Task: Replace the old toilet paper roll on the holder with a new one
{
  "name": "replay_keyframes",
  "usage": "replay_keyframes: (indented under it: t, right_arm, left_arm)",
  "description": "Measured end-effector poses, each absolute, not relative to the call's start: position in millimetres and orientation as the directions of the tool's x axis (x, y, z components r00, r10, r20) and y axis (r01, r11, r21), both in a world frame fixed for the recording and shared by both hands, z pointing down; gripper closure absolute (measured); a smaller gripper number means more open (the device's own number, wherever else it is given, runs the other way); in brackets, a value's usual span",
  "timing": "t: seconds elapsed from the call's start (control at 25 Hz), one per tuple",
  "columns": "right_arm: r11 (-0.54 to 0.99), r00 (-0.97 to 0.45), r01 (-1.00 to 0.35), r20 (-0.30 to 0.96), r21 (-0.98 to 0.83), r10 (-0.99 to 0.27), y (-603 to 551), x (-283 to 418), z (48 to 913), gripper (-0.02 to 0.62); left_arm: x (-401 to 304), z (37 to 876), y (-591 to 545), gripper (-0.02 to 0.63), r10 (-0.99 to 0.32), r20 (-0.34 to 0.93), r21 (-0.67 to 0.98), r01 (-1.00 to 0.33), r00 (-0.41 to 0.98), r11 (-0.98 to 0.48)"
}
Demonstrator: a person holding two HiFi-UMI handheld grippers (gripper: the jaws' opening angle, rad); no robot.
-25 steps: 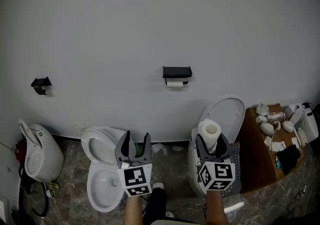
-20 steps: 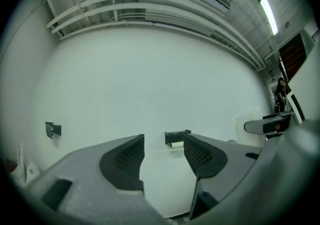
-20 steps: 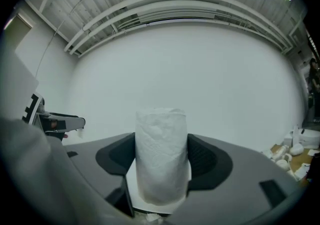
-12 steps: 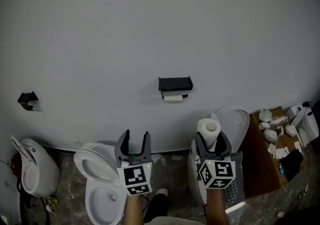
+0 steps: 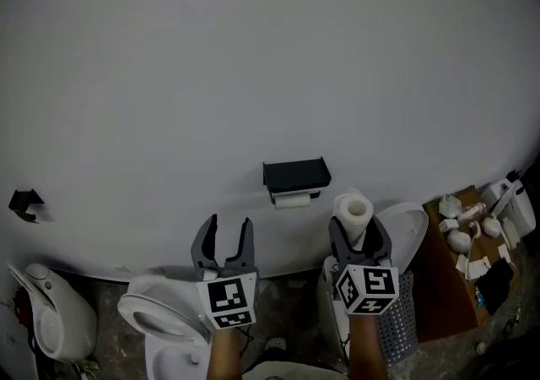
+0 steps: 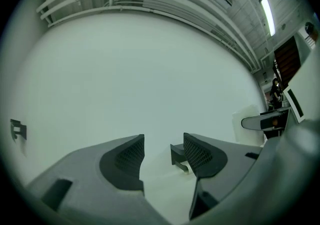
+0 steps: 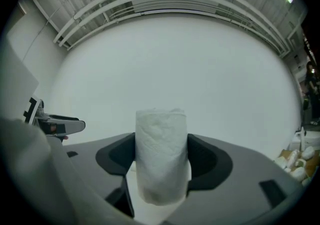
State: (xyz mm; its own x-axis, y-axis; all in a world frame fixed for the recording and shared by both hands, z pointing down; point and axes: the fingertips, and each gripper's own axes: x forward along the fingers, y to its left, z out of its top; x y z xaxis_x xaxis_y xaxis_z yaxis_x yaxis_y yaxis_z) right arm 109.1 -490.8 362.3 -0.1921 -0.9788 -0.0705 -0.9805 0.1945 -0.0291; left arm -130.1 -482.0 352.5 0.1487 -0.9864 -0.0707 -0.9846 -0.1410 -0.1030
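Note:
A black wall holder (image 5: 295,174) carries a thin, nearly used-up white roll (image 5: 293,199) under its shelf. My right gripper (image 5: 359,237) is shut on a full white toilet paper roll (image 5: 353,214), held upright to the right of and slightly below the holder. In the right gripper view the new roll (image 7: 161,155) fills the gap between both jaws. My left gripper (image 5: 224,233) is open with nothing between its jaws, left of and below the holder. The left gripper view shows the holder (image 6: 178,155) ahead, just beside the right jaw.
A white toilet (image 5: 160,315) sits below my left gripper, another (image 5: 409,226) with its lid up behind the right one. A urinal (image 5: 51,315) and a small black wall bracket (image 5: 25,203) are at far left. A wooden table (image 5: 468,252) with clutter stands at right.
Both grippers have moved forward toward the wall. The holder now sits lower in the head view and closer to the jaws. The new roll stays gripped.

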Motion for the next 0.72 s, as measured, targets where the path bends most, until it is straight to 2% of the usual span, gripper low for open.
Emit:
replay_keyframes:
  t: [0.72]
  right_arm:
    - [0.204, -0.204, -0.979, -0.03, -0.025, -0.979, -573, 115, 371, 0.295]
  left_arm:
    - [-124, 364, -564, 0.379, -0.99, -0.028, -0.089, -0.987, 0.139, -0.136]
